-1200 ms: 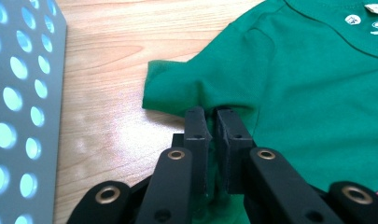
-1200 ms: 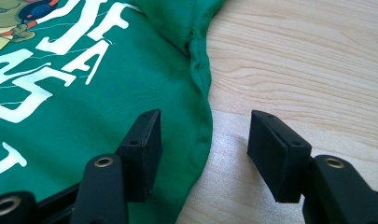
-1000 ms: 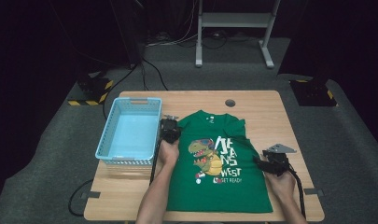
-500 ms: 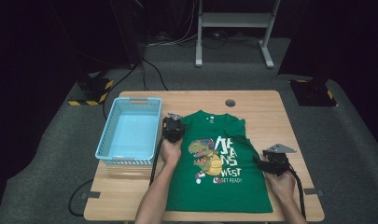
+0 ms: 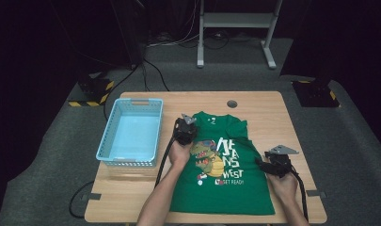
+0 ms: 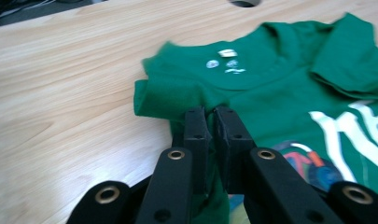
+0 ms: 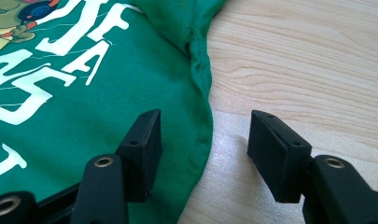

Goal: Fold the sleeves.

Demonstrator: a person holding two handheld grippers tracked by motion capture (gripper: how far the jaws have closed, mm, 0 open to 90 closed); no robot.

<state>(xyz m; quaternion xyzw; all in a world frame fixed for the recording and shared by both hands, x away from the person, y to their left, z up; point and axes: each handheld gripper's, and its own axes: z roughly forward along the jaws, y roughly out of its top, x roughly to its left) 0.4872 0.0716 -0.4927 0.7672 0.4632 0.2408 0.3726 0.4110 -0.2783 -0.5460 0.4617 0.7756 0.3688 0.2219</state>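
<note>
**Shirt pinched at one shoulder, other side not yet gripped**

Green T-shirt [image 5: 221, 165] lying flat, print up, on the near right part of the wooden table [image 5: 258, 101], collar toward the far edge, hem toward the person. Dinosaur print and white lettering across the chest. Sleeves look tucked or bunched inward at the shoulders rather than spread out.

Left gripper [image 6: 212, 116] at the shirt's left shoulder, jaws pressed together with a fold of green cloth caught between them, just below the collar label. Seen from above, left gripper [image 5: 184, 127] resting on that same corner, hand behind it on the cloth.

Right gripper [image 7: 203, 135] at the shirt's right side seam, jaws wide apart, one over the cloth and one over bare wood, the edge of the shirt running between them. Nothing clamped there yet. From above, right gripper [image 5: 269, 165] sitting just beside the right edge at mid-body, below the sleeve.

Light blue plastic basket [image 5: 131, 134], left of the shirt, close by but apart from it.

Likely step: taking hold of both sides ahead of a fold or a lift toward the basket. Next move, by this reading: lowering the right jaws around the seam and closing on both layers, low enough to catch cloth and not skid on the wood; then moving both hands together to keep the shirt from twisting.
</note>
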